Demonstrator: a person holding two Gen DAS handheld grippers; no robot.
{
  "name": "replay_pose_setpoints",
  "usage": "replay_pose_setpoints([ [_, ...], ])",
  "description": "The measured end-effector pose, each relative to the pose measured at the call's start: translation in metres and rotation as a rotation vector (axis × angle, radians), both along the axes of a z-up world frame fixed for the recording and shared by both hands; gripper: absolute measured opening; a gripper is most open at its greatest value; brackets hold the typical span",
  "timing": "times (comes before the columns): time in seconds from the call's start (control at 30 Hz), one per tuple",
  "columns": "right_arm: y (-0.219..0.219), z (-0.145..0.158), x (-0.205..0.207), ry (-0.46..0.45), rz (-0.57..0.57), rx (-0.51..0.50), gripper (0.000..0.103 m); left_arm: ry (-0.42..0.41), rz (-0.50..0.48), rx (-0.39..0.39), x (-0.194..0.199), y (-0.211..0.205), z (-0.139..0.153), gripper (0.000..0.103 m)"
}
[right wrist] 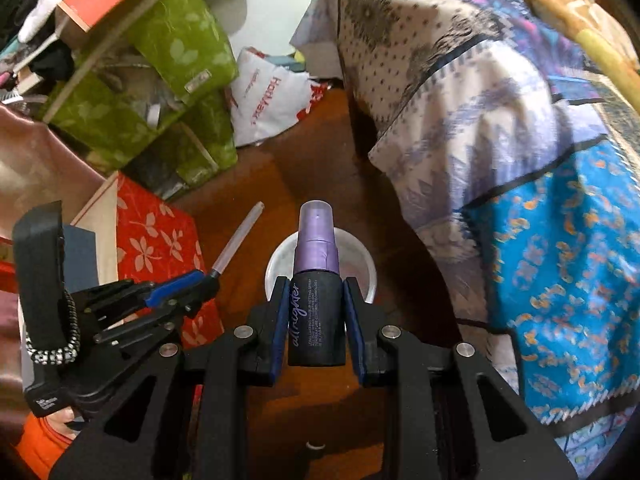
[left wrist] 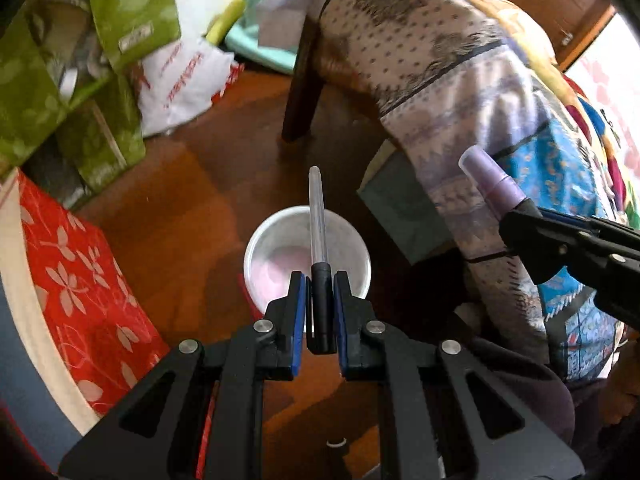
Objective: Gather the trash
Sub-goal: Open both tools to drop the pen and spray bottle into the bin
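Observation:
My left gripper (left wrist: 320, 280) is shut on a clear pen (left wrist: 318, 216) with a black cap, which points forward above a white round bin (left wrist: 260, 248) on the wooden floor. My right gripper (right wrist: 316, 284) is shut on a small purple-and-black spray bottle (right wrist: 316, 280), held above the same white bin (right wrist: 360, 256). In the left wrist view the right gripper (left wrist: 516, 216) comes in from the right with the bottle (left wrist: 488, 176). In the right wrist view the left gripper (right wrist: 208, 280) is at the left with the pen (right wrist: 240, 240).
A patterned blanket (left wrist: 460, 80) hangs over a chair, whose dark leg (left wrist: 300, 92) stands behind the bin. Green boxes (left wrist: 100, 40), a red floral box (left wrist: 80, 280) and a white plastic bag (left wrist: 180, 80) crowd the left. A grey box (left wrist: 400, 208) sits right of the bin.

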State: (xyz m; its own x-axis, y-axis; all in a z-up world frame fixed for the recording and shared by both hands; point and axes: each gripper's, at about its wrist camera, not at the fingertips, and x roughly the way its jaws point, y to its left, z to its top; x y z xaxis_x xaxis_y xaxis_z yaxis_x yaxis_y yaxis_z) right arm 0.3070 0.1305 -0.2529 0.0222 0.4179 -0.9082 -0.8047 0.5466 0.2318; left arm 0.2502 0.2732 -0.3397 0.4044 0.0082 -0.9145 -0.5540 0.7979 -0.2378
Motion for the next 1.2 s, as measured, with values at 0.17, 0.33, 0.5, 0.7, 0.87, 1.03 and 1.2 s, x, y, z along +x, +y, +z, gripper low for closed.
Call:
replay_pose_setpoints([
  [0.17,0.018,-0.008,0.005,0.002,0.012,0.01,0.024,-0.003,0.029,-0.038,0.009,0.009,-0.009,0.013],
  [0.33,0.025,-0.007,0.013,0.017,0.011,0.025,0.034,-0.001,0.042,-0.017,0.022,0.014,-0.005,0.019],
  [0.5,0.022,-0.011,0.016,0.039,0.001,0.008,0.039,0.035,0.042,0.032,0.021,0.013,-0.002,0.027],
  [0.7,0.008,0.002,0.011,0.003,0.003,0.017,0.039,0.036,0.016,0.063,0.009,0.003,0.016,0.028],
  [0.87,-0.01,0.028,0.0,-0.06,0.008,0.046,0.039,-0.009,0.003,0.107,-0.003,-0.011,0.051,0.028],
  [1.03,-0.035,0.062,-0.011,-0.119,-0.003,0.101,0.039,-0.071,0.001,0.154,-0.016,-0.027,0.091,0.028],
  [1.2,-0.063,0.095,-0.02,-0.166,-0.039,0.162,0.039,-0.131,-0.009,0.204,-0.029,-0.049,0.131,0.028],
])
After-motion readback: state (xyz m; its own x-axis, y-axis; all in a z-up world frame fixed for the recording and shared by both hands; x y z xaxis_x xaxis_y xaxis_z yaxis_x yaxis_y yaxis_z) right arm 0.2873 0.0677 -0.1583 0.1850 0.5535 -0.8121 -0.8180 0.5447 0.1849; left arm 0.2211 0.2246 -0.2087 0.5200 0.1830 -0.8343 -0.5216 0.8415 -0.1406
